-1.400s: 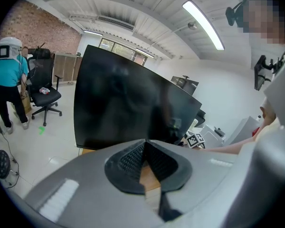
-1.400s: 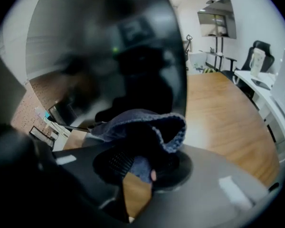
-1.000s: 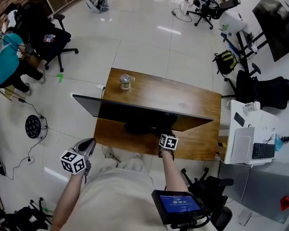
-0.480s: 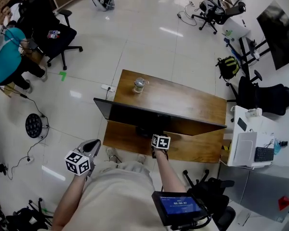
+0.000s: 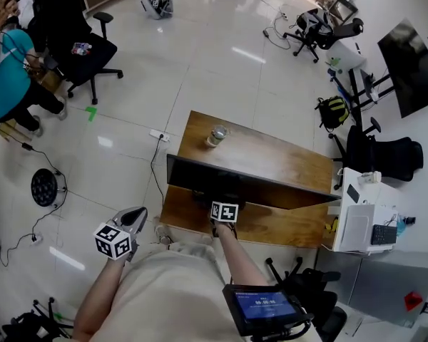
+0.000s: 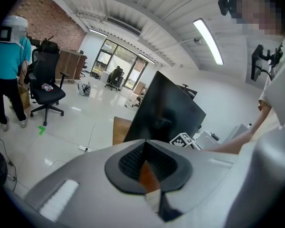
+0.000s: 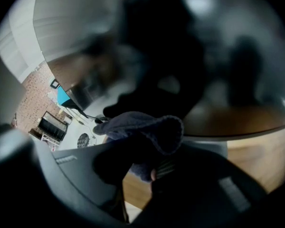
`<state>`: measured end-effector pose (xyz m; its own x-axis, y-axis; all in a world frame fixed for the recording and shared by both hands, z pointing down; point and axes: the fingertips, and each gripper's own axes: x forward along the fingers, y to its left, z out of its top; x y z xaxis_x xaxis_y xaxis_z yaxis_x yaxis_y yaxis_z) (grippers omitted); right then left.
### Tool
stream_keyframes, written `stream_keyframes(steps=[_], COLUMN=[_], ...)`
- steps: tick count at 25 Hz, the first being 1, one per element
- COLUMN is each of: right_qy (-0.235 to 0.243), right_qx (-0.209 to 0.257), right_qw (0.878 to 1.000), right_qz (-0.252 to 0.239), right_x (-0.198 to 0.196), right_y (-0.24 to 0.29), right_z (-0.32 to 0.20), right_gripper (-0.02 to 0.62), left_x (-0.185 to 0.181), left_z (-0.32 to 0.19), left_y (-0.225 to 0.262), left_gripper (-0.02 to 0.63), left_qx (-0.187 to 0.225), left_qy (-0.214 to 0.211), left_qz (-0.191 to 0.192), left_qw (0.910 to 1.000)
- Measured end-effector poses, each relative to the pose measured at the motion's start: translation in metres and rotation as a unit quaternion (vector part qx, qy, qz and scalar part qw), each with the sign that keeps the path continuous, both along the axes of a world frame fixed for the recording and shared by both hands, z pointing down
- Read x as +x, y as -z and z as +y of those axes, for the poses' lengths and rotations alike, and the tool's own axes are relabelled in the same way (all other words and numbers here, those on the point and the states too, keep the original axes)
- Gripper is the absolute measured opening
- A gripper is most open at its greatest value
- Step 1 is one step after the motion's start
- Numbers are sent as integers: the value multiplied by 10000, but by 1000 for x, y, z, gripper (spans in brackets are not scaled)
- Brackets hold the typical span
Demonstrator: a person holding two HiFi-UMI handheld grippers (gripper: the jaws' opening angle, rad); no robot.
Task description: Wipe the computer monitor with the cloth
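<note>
Head view: one wooden bench [image 5: 285, 159] stands on a pale tiled floor [image 5: 200, 55]. It carries one monitor [image 5: 250, 184], seen from above as a long dark slab that hides the strip of bench beneath it. One glass jar [image 5: 216, 135] stands near the bench's far left corner, well apart from the monitor. There are two grippers. The right gripper [image 5: 224, 214] shows only its marker cube at the monitor's near edge, left of the middle. Its jaws are tucked under that edge and cannot be seen from here. The left gripper [image 5: 130, 219] hangs over the floor, left of the bench's near corner and apart from it. At the far left, one person in a teal top [image 5: 7, 77] is partly cut off by the frame, beside a black office chair [image 5: 78, 48].

Left gripper view: the jaws are pressed together with nothing between them. Beyond them the monitor's dark screen stands upright, with a corner of the bench to its left. Its foot is hidden by the gripper's grey body.

Right gripper view: the jaws are clamped on one dark blue-grey cloth [image 7: 142, 129], which bunches out past their tips. The screen fills most of the view, blurred. Whether the cloth touches it cannot be told. A band of wood shows at the right.
</note>
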<state>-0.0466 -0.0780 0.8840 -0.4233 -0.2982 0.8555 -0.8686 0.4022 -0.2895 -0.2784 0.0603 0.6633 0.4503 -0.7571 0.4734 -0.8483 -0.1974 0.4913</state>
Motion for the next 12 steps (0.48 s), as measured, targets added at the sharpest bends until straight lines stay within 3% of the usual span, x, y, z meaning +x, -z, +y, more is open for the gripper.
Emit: stream_keyframes(steps=[7, 12], right_qy=[106, 484], right_qx=[-31, -112], right_qw=[9999, 9983], right_qz=[-55, -310], right_x=[-50, -106], right_y=[0, 0], right_z=[7, 16], right_gripper=[97, 97], left_x=[-25, -43], left_z=[-3, -1], left_y=[-4, -3], left_gripper=[-9, -9], left_qx=[116, 148], left_qy=[-159, -185], left_qz=[43, 18], left_qw=[9998, 9997])
